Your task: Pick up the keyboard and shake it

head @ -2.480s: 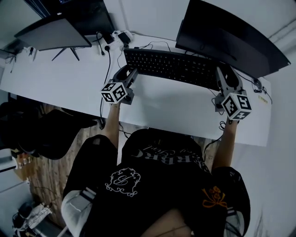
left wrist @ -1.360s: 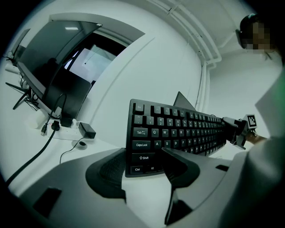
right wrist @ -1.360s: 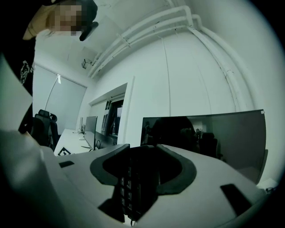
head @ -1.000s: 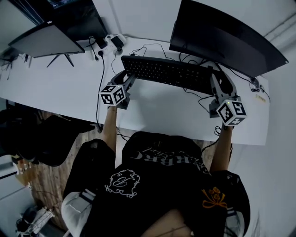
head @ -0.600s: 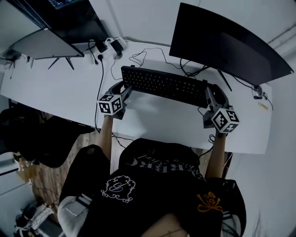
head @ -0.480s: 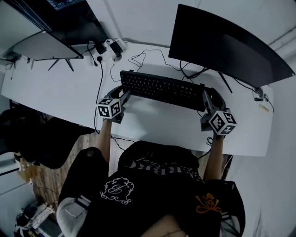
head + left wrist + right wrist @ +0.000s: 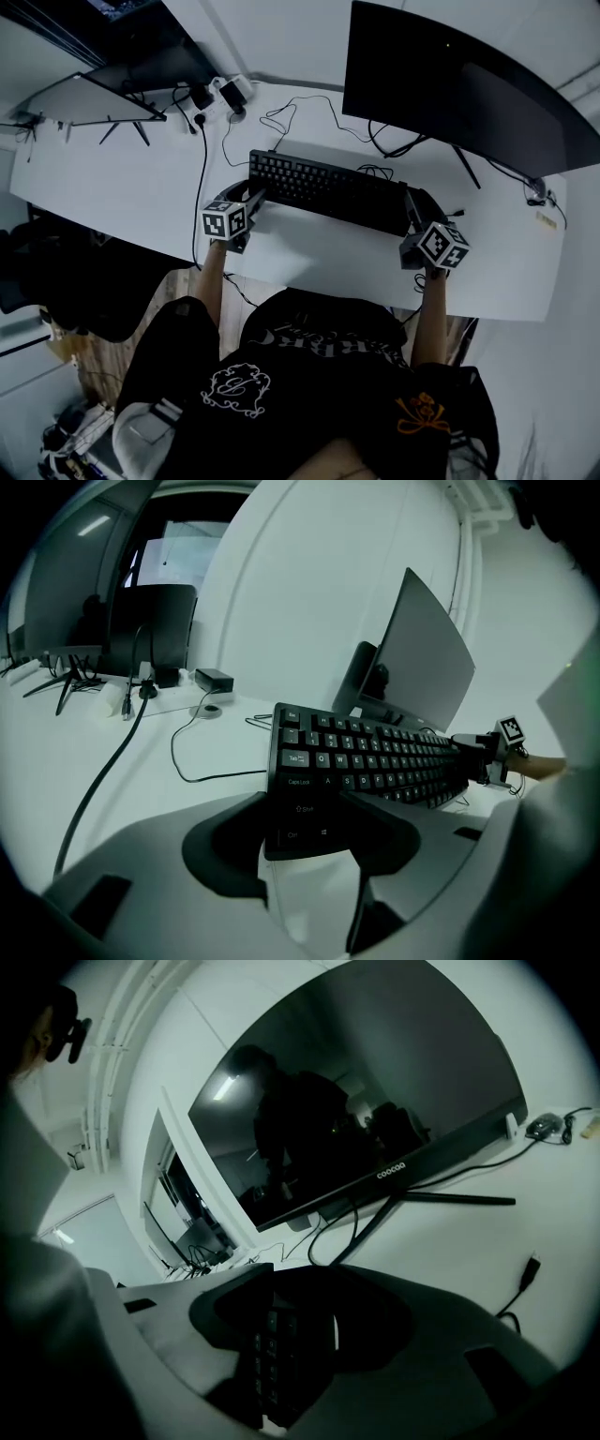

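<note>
The black keyboard [image 7: 328, 190] hangs in the air above the white desk [image 7: 141, 197], held at both ends. My left gripper [image 7: 251, 194] is shut on its left end; in the left gripper view the jaws clamp the corner of the keyboard [image 7: 356, 761] by the Ctrl and Shift keys. My right gripper [image 7: 412, 208] is shut on the right end, where dark keys of the keyboard [image 7: 272, 1344] sit between the jaws. Its cable [image 7: 300, 108] trails back across the desk.
A large curved monitor [image 7: 450, 84] stands behind the keyboard on thin legs [image 7: 422, 1196]. A second screen [image 7: 84, 94] and power adapters [image 7: 230, 94] sit at the back left. A small mouse [image 7: 544, 1127] lies far right. The desk's front edge is near my body.
The keyboard has come up off the desk and toward me, with both grippers still clamped on its ends. It now tilts, right end lower and nearer.
</note>
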Available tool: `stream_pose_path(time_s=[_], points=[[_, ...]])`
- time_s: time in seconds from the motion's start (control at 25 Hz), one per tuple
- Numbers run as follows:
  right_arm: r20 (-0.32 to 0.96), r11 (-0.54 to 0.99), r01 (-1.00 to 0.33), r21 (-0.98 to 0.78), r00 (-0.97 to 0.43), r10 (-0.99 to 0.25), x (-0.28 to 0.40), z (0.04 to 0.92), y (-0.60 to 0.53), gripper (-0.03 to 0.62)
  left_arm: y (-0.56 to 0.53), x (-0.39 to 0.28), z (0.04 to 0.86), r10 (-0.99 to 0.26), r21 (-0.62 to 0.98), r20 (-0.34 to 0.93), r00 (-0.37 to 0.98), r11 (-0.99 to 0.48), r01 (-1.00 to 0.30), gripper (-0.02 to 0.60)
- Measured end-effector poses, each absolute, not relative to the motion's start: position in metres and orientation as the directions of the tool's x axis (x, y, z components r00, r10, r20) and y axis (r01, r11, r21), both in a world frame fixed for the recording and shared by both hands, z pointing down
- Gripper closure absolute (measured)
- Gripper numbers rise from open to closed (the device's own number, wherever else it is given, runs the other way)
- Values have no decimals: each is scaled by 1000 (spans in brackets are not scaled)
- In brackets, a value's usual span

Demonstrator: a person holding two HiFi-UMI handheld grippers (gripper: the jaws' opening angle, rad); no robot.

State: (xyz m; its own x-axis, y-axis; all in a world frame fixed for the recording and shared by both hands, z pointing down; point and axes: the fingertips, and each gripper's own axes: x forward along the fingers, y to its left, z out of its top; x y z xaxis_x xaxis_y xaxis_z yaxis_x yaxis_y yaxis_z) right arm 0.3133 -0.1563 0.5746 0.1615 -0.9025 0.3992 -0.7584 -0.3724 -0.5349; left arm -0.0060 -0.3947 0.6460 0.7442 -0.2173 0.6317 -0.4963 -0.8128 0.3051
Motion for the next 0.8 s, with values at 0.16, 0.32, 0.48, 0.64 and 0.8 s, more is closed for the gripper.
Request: stream_pose_path(time_s=[0.16, 0.32, 0.48, 0.64, 0.8], points=[[444, -420, -698, -580, 161, -881, 318, 606, -148, 395, -398, 8, 653, -183, 291, 659, 729, -833, -472, 336], [487, -482, -650, -587, 192, -852, 327, 625, -140, 393, -402, 24, 661, -148, 272, 687, 711, -856, -440, 336], [533, -547, -612, -572, 229, -814, 332, 639, -132, 391, -404, 35, 667, -137, 255, 702, 698, -867, -427, 336], [588, -596, -593, -541, 240, -772, 333, 660, -126, 387, -405, 39, 671, -135, 243, 713, 688, -873, -423, 337], [599, -618, -599, -510, 269, -754, 334, 661, -125, 382, -405, 39, 672, -123, 254, 712, 692, -873, -417, 337]])
